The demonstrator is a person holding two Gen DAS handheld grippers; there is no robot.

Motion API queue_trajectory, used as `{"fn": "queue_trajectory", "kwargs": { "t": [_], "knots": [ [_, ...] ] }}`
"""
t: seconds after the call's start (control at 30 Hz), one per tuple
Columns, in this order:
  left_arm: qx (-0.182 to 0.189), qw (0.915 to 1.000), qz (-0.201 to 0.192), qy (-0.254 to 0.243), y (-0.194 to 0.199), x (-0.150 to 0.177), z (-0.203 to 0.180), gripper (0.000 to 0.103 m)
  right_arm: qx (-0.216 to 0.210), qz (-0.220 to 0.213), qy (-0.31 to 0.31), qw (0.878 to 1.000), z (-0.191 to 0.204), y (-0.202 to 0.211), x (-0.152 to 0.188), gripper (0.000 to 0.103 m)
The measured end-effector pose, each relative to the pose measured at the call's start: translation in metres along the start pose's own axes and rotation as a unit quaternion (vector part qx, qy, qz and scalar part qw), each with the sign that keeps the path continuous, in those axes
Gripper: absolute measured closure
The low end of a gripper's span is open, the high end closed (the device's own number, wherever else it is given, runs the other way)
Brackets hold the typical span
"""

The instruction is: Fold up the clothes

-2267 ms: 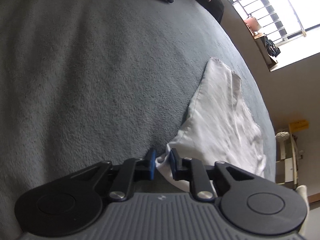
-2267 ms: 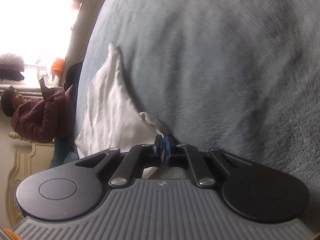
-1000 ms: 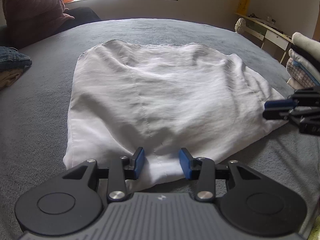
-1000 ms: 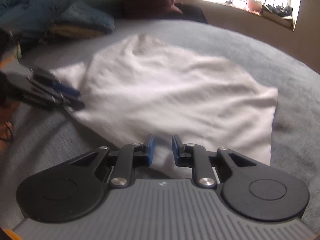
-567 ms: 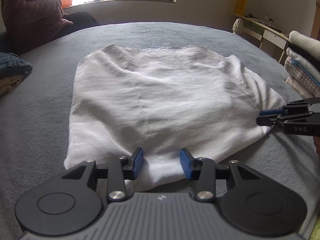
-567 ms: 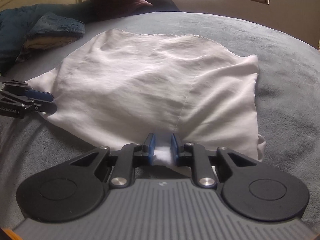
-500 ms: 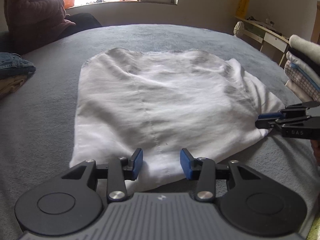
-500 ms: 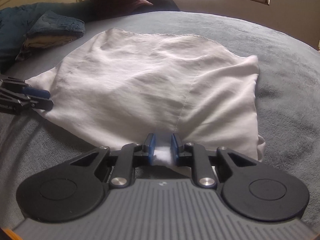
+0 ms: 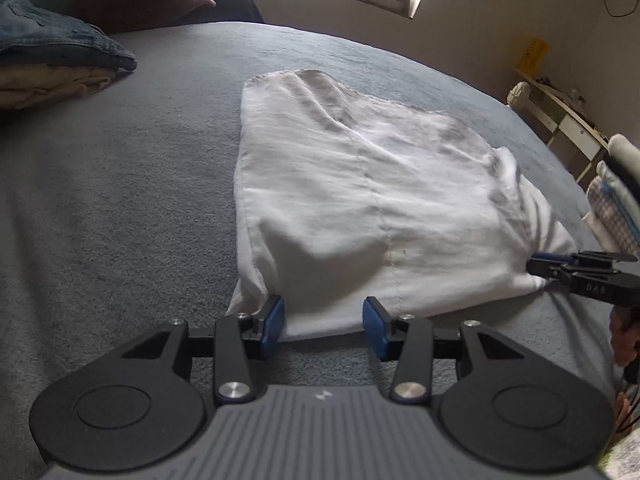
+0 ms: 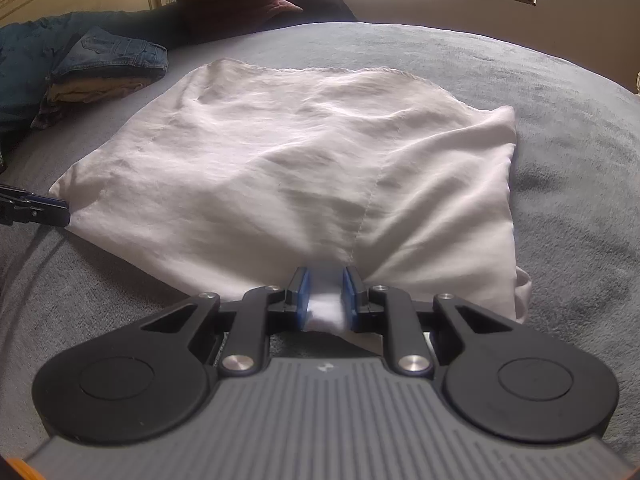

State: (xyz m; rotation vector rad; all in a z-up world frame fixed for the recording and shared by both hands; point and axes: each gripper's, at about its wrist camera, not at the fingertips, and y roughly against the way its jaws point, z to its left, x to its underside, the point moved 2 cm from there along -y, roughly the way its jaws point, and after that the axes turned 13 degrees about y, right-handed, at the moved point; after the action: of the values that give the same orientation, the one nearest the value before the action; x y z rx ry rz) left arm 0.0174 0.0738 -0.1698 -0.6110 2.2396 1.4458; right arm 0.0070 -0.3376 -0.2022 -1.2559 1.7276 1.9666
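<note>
- Currently the white cloth (image 10: pixel 288 168) lies spread flat on the grey blanket (image 9: pixel 120 208), wrinkled, with one stitched seam running down it and hemmed edges.
- Far edge is straight; the near right corner in the right wrist view is doubled under into a small fold.
- Right gripper (image 10: pixel 327 300): narrow, pads pinching a bunched bit of the cloth's near edge. In the left wrist view the same gripper (image 9: pixel 538 262) shows at the cloth's right corner, touching it.
- Left gripper (image 9: pixel 324 326): jaws opening, the cloth's near hem lies between the pads, but neither pad presses it. Left pad sits just beside the cloth's near left corner.
- No containers in view. A folded stack of jeans (image 10: pixel 116 56) over tan clothes sits on the blanket, well apart from the cloth, far left. Another folded pile (image 9: pixel 616 208) is at the right edge of the left wrist view.
- Versus half a second ago: left gripper's gap is wider, and the cloth now sits further right in its view, with more bare blanket on the left. Right gripper's pinch looks unchanged.
</note>
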Motion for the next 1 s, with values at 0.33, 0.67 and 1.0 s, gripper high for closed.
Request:
{"fn": "queue_trajectory", "kwargs": {
  "t": [0.33,0.67,1.0],
  "knots": [
    [0.025,0.996,-0.049,-0.07,0.036,-0.037,-0.045,0.045,-0.002,-0.002,0.002,1.0,-0.001,0.0,0.0,0.086],
    [-0.007,0.9919,0.011,-0.126,-0.043,-0.04,-0.108,0.044,-0.001,0.001,0.009,1.0,0.0,-0.001,-0.001,0.085],
    [-0.072,0.9896,0.071,-0.102,-0.075,-0.025,-0.105,0.034,-0.003,0.019,0.006,1.0,-0.002,0.0,-0.011,0.084]
  ]
}}
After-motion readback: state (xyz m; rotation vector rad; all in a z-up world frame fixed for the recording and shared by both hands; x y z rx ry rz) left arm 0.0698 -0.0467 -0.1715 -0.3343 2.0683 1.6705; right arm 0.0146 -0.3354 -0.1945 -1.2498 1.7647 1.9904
